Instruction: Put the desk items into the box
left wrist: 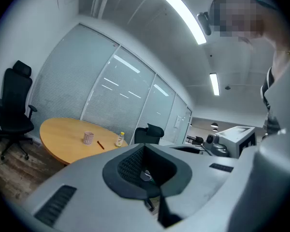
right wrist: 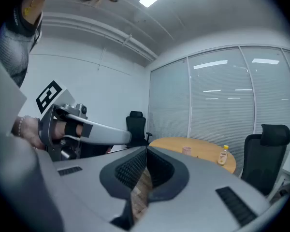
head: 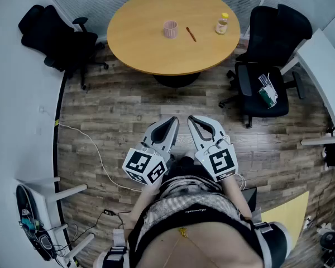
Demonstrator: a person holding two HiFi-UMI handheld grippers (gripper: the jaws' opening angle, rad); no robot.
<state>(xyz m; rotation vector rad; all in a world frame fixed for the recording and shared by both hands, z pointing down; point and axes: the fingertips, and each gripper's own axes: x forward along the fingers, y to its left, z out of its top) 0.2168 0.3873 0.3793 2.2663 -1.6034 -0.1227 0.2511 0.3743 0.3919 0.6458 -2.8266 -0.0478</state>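
Both grippers are up in front of the person at the centre of the head view, side by side and near each other over the wood-plank floor (head: 117, 105), pointing toward the top of the frame. The left gripper (head: 171, 123) has its jaws pressed together with nothing between the pads, and the right gripper (head: 194, 121) is just the same: closed tip to tip and empty, with only floor showing through the gap behind the tips. Well apart from them, at the top centre of the frame, stands the round light-wood table (head: 151, 54), and that's where the desk items sit. There's a pink ribbed cup (head: 170, 29) upright near the middle, a reddish-brown pencil (head: 191, 34) lying flat just to its right, and a small clear bottle with a yellow cap (head: 221, 24) standing further right, near the table's edge. One black office chair (head: 50, 35) sits at upper left, a second black office chair (head: 268, 49) at upper right with a few small things on its seat.
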